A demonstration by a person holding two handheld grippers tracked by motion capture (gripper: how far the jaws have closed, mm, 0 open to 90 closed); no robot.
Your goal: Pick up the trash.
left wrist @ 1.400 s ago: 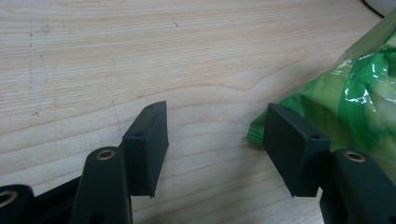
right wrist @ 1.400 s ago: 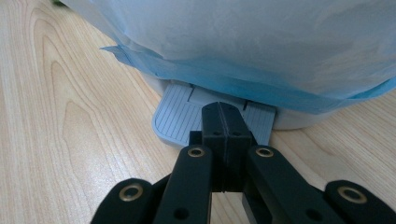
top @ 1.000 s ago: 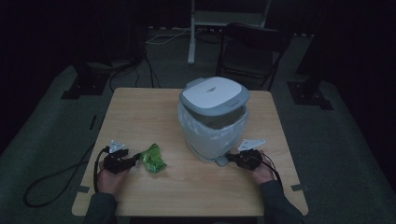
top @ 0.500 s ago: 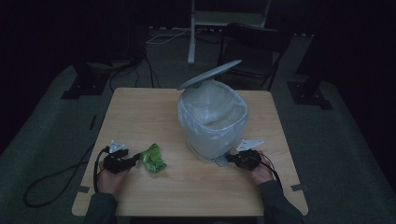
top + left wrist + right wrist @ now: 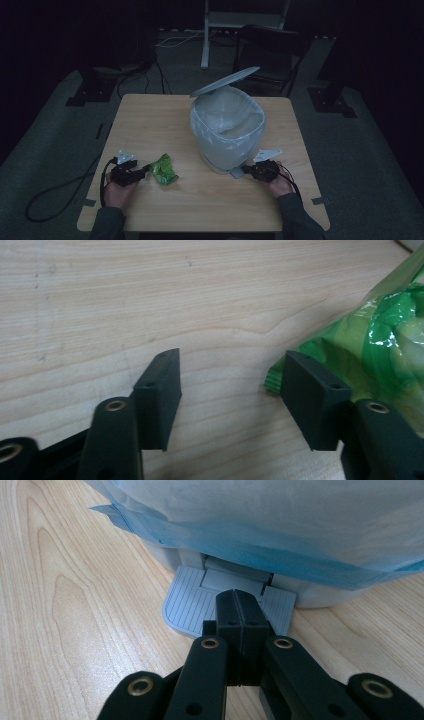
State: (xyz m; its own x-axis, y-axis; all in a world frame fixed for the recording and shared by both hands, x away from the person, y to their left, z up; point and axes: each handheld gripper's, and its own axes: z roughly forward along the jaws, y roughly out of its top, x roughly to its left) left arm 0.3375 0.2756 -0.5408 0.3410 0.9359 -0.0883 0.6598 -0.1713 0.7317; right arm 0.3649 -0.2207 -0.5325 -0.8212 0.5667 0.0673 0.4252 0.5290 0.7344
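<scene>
Pale grey plastic, a pedal bin (image 5: 227, 145) lined with a thin whitish-blue bag stands near the middle of the light wooden bench (image 5: 160, 120), its round grey lid (image 5: 226, 81) tipped up and open toward the far side. At the bin's near right foot, the right gripper (image 5: 248, 171) has its jaws pressed together with nothing between them, and their tip rests on the ribbed grey foot pedal (image 5: 192, 602) that juts from the base. The hanging edge of the bag liner (image 5: 260, 555) droops just above that pedal.

Over on the near left, a crumpled green plastic wrapper (image 5: 164, 170) lies on the bench, well apart from the bin. The left gripper (image 5: 145, 169) sits just beside it with jaws spread apart; they have just been closing a little. The wrapper's corner lies behind one jaw rather than between the two, and bare wood shows in the gap.

A dark cable (image 5: 60, 187) trails from the left gripper over the bench's left edge to the floor. Beyond the far edge stand a dark chair (image 5: 272, 50) and a white stand (image 5: 207, 35). Nothing lies between wrapper and bin.
</scene>
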